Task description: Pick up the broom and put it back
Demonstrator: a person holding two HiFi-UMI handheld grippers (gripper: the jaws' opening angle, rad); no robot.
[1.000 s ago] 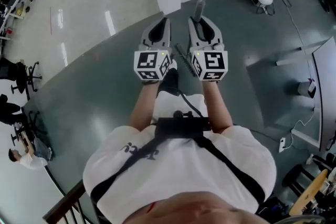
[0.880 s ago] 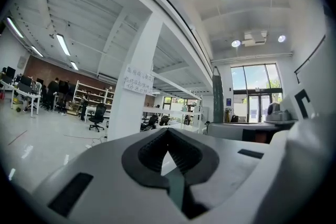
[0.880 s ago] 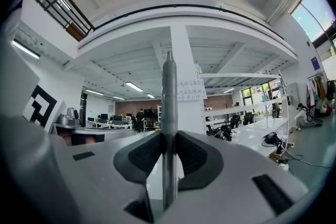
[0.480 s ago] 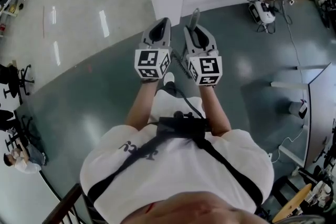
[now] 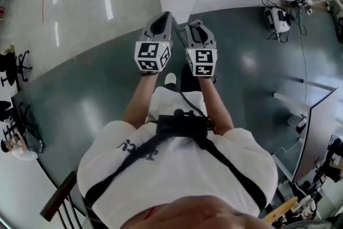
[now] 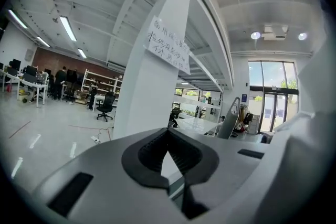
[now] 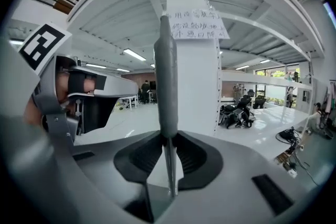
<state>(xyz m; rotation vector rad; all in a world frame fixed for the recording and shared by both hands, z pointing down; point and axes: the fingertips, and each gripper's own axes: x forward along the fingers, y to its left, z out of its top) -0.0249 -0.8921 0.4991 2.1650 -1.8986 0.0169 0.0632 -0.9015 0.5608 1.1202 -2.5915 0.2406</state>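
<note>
Broom in transit: the right gripper [image 7: 167,140] clamps the slim grey broom handle [image 7: 167,71], which stands upright between its jaws and rises well above them. That hold suits carrying the tool back to its place. Just to its left, the left gripper [image 6: 168,138] is level with it, jaws closed on nothing. A white square pillar [image 7: 198,86] bearing a paper notice [image 7: 197,23] stands straight ahead of both.

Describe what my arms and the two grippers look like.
The left gripper and right gripper are light grey shells with black ribbed pads. Each carries a white cube with black square markers. Your white T-shirt is short-sleeved; black straps cross it, and a black cable leaves the chest box.
</note>
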